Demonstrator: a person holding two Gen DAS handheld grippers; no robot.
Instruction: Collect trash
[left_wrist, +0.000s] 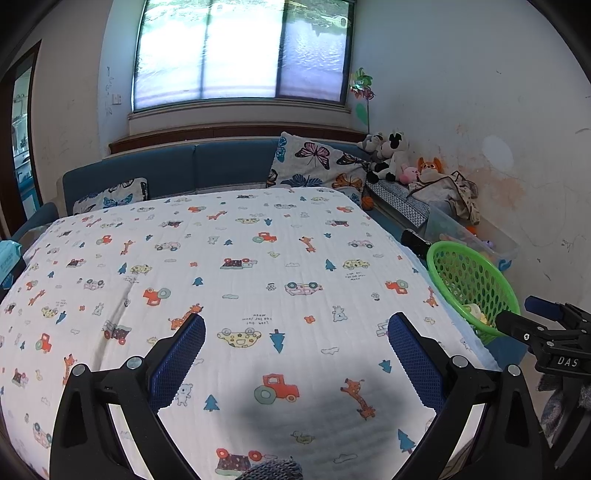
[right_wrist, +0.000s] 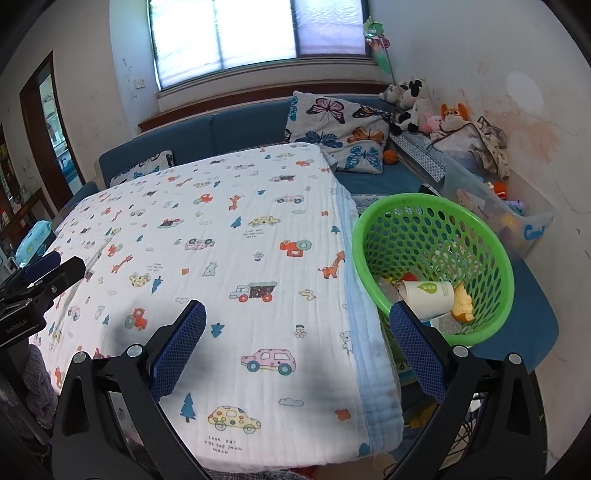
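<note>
The trash sits in the green basket, just off the right edge of the blanket that covers the tabletop; nothing loose shows on the blanket itself. In the basket a paper cup lies on its side, with an orange-yellow scrap touching it and a clear wrapper beside it; I judge all of it light, and the cup thin-walled and easy to crush, so a gentle pinch across its rim or body would suit; the wrapper is likely slippery and limp, best taken at a bunched fold. The basket looks like stiff perforated plastic, light; its rim is the obvious hold.

Both tongs are apart and hold nothing; the left tongs hover over the blanket; the right tongs hover over its right edge, near the basket.

Hard to tell: what the scrap is, peel or foam; what lies under the cup; the basket's near wall hides behind the right finger; from the left wrist view only a pale bit shows inside the basket.
</note>
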